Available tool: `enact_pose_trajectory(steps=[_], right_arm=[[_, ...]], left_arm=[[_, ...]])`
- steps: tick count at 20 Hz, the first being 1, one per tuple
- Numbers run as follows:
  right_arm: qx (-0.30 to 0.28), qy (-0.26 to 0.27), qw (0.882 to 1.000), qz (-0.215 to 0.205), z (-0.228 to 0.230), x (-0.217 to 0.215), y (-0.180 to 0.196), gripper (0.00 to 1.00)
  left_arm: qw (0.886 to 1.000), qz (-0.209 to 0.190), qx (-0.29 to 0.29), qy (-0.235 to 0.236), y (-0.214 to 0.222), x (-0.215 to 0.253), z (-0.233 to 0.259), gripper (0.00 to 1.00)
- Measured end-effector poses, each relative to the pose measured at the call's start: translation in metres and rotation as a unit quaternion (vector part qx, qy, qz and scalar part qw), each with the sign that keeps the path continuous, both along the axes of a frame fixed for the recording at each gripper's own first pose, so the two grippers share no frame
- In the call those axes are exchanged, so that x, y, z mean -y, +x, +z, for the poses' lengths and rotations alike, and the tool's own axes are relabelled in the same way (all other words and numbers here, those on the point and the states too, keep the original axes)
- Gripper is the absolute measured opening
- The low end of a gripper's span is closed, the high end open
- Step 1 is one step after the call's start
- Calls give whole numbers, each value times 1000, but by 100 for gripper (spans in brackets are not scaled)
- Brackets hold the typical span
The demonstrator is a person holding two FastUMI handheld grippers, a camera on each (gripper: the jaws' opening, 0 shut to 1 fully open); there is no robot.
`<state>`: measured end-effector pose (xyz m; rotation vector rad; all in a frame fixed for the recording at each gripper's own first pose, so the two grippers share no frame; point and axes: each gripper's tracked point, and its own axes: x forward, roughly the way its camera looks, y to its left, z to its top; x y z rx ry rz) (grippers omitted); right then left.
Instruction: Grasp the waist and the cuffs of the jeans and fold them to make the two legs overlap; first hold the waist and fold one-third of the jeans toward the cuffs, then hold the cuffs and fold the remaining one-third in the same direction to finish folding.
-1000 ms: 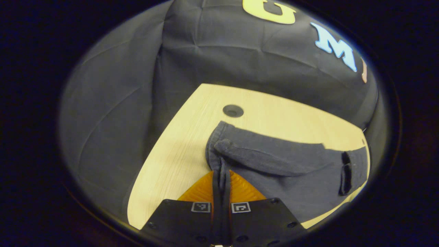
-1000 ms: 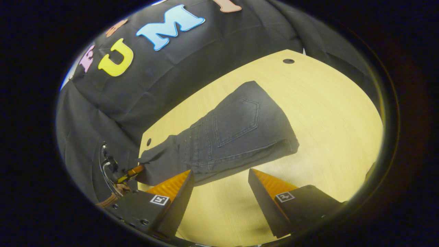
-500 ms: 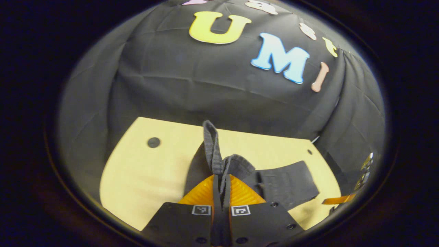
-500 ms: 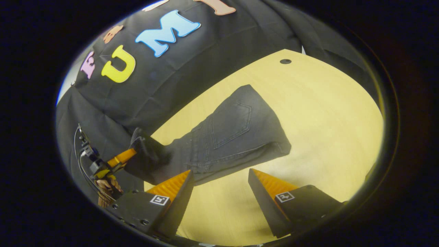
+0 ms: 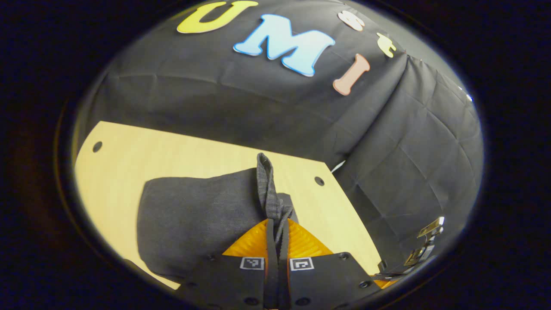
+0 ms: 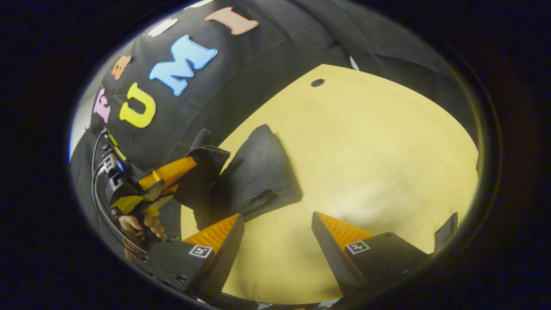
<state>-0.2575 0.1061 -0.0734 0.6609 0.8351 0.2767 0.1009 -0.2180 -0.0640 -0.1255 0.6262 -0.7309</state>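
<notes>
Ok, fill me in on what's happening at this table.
A person is folding dark jeans on a wooden table with two handheld grippers. The left gripper is shut on a bunched end of the denim, carrying it over the part lying flat. The right gripper is open above bare tabletop, holding nothing.

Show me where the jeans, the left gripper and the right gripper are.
jeans (image 5: 193, 215): left gripper view, on the flat folded dark denim.
left gripper (image 5: 277, 228): left gripper view, where its orange fingers pinch the cuff fabric.
right gripper (image 6: 277, 234): right gripper view, the open gap between its fingers above the table.
</notes>
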Motion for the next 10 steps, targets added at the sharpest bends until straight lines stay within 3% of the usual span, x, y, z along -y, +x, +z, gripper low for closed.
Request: enact_pose_trajectory(steps=[4, 7, 10], right_arm=[[-10, -2, 1000, -4, -12, 51, -2, 95], [-15, -5, 1000, -5, -22, 81, -6, 95], [-18, -7, 1000, 0, -29, 92, -7, 95]], left_arm=[[996, 33, -21, 80, -6, 31, -84, 8], [994, 74, -42, 72, -8, 29, -114, 8], [993, 82, -29, 78, -2, 27, -120, 8]])
